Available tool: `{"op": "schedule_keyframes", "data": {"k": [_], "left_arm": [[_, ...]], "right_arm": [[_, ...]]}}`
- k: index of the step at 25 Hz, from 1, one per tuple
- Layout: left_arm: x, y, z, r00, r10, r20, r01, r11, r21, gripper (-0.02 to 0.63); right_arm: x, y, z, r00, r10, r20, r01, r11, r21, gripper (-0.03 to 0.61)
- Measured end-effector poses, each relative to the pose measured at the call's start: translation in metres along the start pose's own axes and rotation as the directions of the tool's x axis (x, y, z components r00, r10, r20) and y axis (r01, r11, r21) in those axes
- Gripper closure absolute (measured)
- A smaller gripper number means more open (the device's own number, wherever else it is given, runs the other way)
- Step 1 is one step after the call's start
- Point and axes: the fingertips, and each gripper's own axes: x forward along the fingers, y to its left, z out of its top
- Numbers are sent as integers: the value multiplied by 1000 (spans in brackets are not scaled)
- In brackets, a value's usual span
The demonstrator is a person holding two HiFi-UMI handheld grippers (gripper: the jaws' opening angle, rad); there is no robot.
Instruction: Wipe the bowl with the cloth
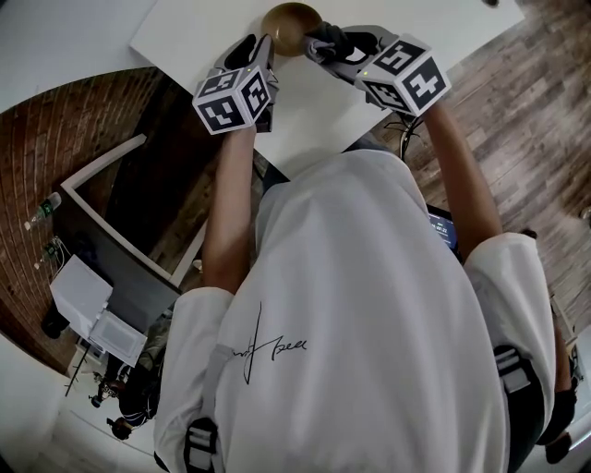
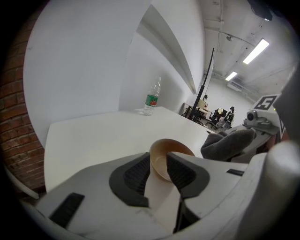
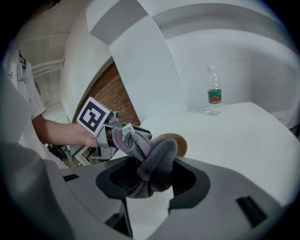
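A tan bowl (image 1: 289, 26) hangs tilted over the white table (image 1: 443, 28), far from me. In the left gripper view its rim (image 2: 171, 146) stands between the two pads. My left gripper (image 1: 263, 51) (image 2: 159, 171) grips the bowl's wall, jaws a narrow gap apart. My right gripper (image 1: 337, 46) (image 3: 150, 180) is shut on a bunched grey cloth (image 3: 152, 159) (image 2: 229, 143), which sits just right of the bowl (image 3: 180, 143) and close to its open side. Whether cloth and bowl touch I cannot tell.
A plastic water bottle (image 2: 151, 98) (image 3: 214, 96) stands at the table's far side. The table's near corner (image 1: 305, 171) points toward me, with wood and brick-pattern floor on both sides. A white frame (image 1: 102, 185) lies on the floor at left.
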Motion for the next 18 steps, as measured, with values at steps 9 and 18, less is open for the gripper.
{"op": "schedule_keyframes", "data": {"k": [9, 18], "left_arm": [[-26, -24, -3, 999, -33, 40, 33, 999, -6, 486], [-55, -63, -5, 993, -78, 90, 80, 997, -20, 511]], "right_arm": [[-15, 11, 8, 997, 0, 81, -9, 994, 112, 397], [-45, 35, 8, 994, 7, 110, -11, 999, 38, 397]]}}
